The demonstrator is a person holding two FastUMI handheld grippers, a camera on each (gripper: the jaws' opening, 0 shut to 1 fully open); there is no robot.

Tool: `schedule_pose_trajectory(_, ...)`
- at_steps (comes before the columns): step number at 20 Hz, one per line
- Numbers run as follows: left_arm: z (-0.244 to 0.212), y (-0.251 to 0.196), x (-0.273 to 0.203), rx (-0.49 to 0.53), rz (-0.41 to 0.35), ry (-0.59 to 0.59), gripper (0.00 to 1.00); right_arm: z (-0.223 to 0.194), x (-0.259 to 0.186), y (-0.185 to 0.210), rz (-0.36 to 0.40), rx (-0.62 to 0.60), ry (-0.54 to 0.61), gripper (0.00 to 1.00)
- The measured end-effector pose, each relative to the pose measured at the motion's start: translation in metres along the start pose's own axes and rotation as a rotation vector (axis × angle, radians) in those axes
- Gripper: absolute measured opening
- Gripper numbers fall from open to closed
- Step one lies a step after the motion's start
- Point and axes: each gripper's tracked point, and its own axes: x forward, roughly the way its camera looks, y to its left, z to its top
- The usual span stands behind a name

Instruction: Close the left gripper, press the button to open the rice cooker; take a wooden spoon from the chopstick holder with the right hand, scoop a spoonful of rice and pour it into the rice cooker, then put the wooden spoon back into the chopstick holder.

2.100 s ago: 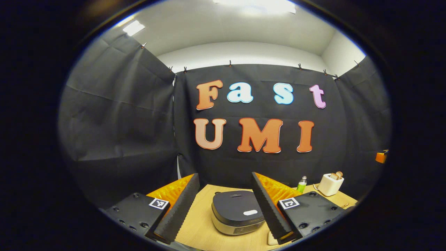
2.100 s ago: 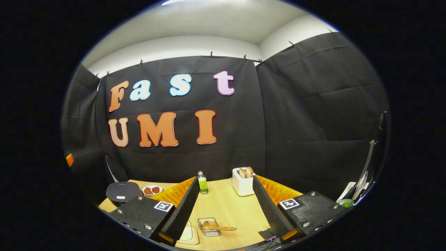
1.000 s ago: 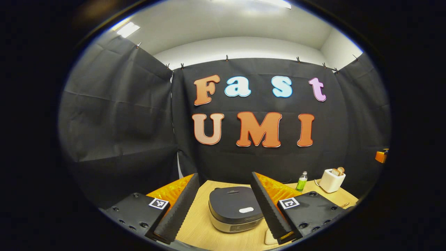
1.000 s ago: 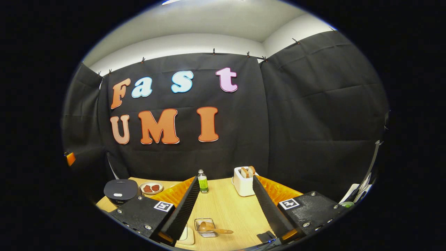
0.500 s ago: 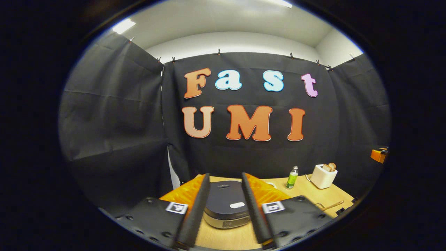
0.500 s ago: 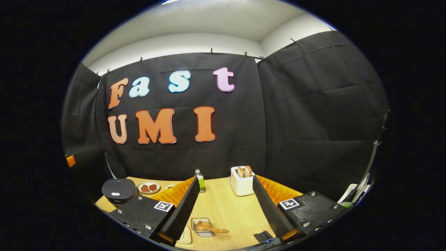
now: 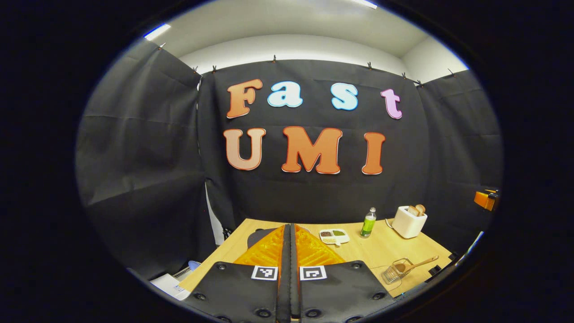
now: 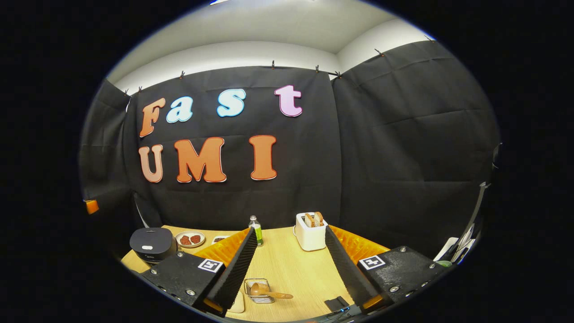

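The first step is in hand: the left claw (image 7: 290, 251) is clenched, its two fingers pressed flat together with nothing between them, ready to serve as a poker. In the left gripper view the rice cooker (image 7: 259, 236) sits just beyond the fingertips and is mostly hidden behind them, so only a dark sliver of its lid peeks out on the left and its button cannot be seen there. In the right gripper view the cooker (image 8: 151, 242) stands at the far left of the desk (image 8: 287, 264), lid down, with a pale button (image 8: 147, 247) on top. The next move, I judge, calls for lowering the clenched tip squarely onto that button. Further right, the right claw (image 8: 287, 258) is released and empty, its jaws wide apart. Between them, near the front edge, the wooden spoon (image 8: 264, 292) lies in the wire chopstick holder (image 8: 256, 287), untouched. Where the rice is kept is hard to make out.
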Motion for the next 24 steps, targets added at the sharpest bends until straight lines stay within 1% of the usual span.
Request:
schedule_pose_trajectory(1,-0.004,-0.003,0.007,-0.003,-0.017,0.022,0.02,0.0,0.0,-0.001,0.0,0.001,0.002,0.95)
schedule_pose_trajectory(2,-0.009,-0.007,0.015,-0.01,-0.031,0.043,0.04,-0.002,0.0,-0.002,-0.001,0.003,0.005,0.94)
schedule_pose_trajectory(3,-0.013,-0.01,0.022,-0.019,-0.046,0.067,0.02,-0.003,-0.001,-0.003,-0.005,0.005,0.01,0.94)
schedule_pose_trajectory(5,-0.026,-0.016,0.04,-0.026,-0.069,0.115,0.04,-0.006,-0.001,-0.006,-0.01,0.009,0.018,0.95)
schedule_pose_trajectory(6,-0.035,-0.019,0.05,-0.03,-0.082,0.139,0.02,-0.007,-0.001,-0.007,-0.012,0.011,0.021,0.94)
schedule_pose_trajectory(8,-0.051,-0.02,0.069,-0.041,-0.092,0.175,0.02,-0.008,-0.002,-0.007,-0.016,0.011,0.022,0.94)
schedule_pose_trajectory(9,-0.061,-0.02,0.08,-0.051,-0.098,0.199,0.04,-0.008,-0.002,-0.008,-0.019,0.008,0.022,0.95)
schedule_pose_trajectory(12,-0.094,-0.023,0.108,-0.079,-0.113,0.251,0.04,-0.01,-0.001,-0.011,-0.034,0.003,0.027,0.95)
schedule_pose_trajectory(15,-0.129,-0.021,0.136,-0.061,-0.099,0.304,0.04,-0.011,-0.001,-0.013,-0.049,0.011,0.037,0.95)
schedule_pose_trajectory(18,-0.156,-0.02,0.146,-0.037,-0.094,0.359,0.04,-0.015,-0.002,-0.017,-0.065,-0.003,0.044,0.95)
schedule_pose_trajectory(22,-0.172,-0.028,0.146,-0.04,-0.108,0.392,0.04,-0.023,-0.005,-0.027,-0.082,0.003,0.062,0.95)
schedule_pose_trajectory(23,-0.174,-0.029,0.146,-0.035,-0.109,0.396,0.01,-0.024,-0.007,-0.03,-0.084,0.007,0.066,0.95)
schedule_pose_trajectory(24,-0.18,-0.028,0.144,-0.029,-0.108,0.412,0.04,-0.026,-0.007,-0.03,-0.085,0.008,0.07,0.95)
